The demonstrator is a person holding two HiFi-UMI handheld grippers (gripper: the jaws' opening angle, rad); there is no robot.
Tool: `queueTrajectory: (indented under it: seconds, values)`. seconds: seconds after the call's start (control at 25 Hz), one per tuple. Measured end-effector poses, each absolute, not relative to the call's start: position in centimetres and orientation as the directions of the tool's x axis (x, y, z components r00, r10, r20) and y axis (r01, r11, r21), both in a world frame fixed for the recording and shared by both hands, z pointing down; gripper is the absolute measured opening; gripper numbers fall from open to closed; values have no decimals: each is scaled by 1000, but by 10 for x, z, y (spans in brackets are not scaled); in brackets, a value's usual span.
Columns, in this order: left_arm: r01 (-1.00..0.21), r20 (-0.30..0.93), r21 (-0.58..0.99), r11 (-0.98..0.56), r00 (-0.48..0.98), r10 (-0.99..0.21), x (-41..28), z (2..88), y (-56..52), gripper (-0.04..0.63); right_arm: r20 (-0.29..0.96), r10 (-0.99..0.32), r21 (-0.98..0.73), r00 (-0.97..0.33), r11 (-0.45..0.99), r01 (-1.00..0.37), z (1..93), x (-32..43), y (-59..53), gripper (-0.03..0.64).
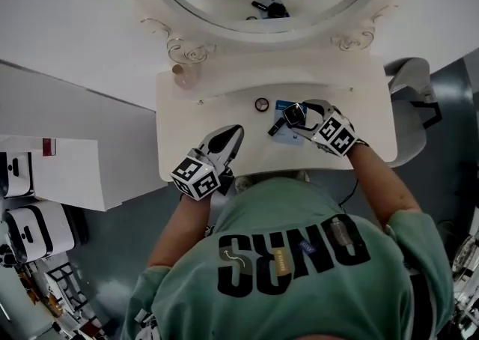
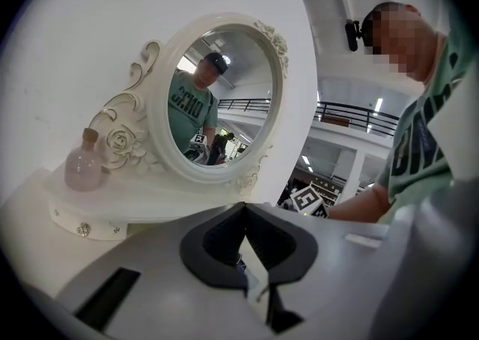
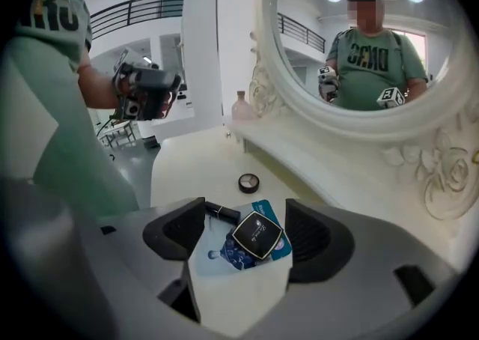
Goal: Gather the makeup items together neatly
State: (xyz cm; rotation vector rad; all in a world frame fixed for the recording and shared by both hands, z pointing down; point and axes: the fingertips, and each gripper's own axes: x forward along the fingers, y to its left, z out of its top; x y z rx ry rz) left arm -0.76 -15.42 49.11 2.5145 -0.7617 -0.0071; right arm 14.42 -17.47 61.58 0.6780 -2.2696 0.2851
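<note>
Right gripper fingers released, wide apart over the desk. Between them, untouched, a black compact (gold script too small to read) atop a blue packet, its white print unreadable. Black tube at the packet's edge. Round pot just beyond. Left gripper fingers clenched, empty.

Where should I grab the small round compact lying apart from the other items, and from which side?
Probably best to grip the round compact across its rim, coming down from above with the open right gripper. It lies flat and low on the tabletop, bare surface all round, so the jaws fit either side.
</note>
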Motion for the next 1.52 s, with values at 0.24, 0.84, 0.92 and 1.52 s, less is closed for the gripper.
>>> queueTrajectory:
  seconds: [0.24,0.84,0.92,1.52]
  values:
    - [-520,166,488,-701,844,-510,-18,509,-157,8,820,-272,24,-504,895,-445,671,144,-191,366]
    - [-536,201,510,-673,835,-513,-32,531,-157,9,868,-177,-26,-465,917,-398,723,144,-196,376]
    - [-538,198,510,-671,833,-517,-33,530,-157,9,865,-181,-26,-469,915,-402,720,147,-196,373]
    - [-568,143,487,-663,801,-581,-61,505,-155,9,718,-384,-50,-581,803,-593,591,66,-287,370]
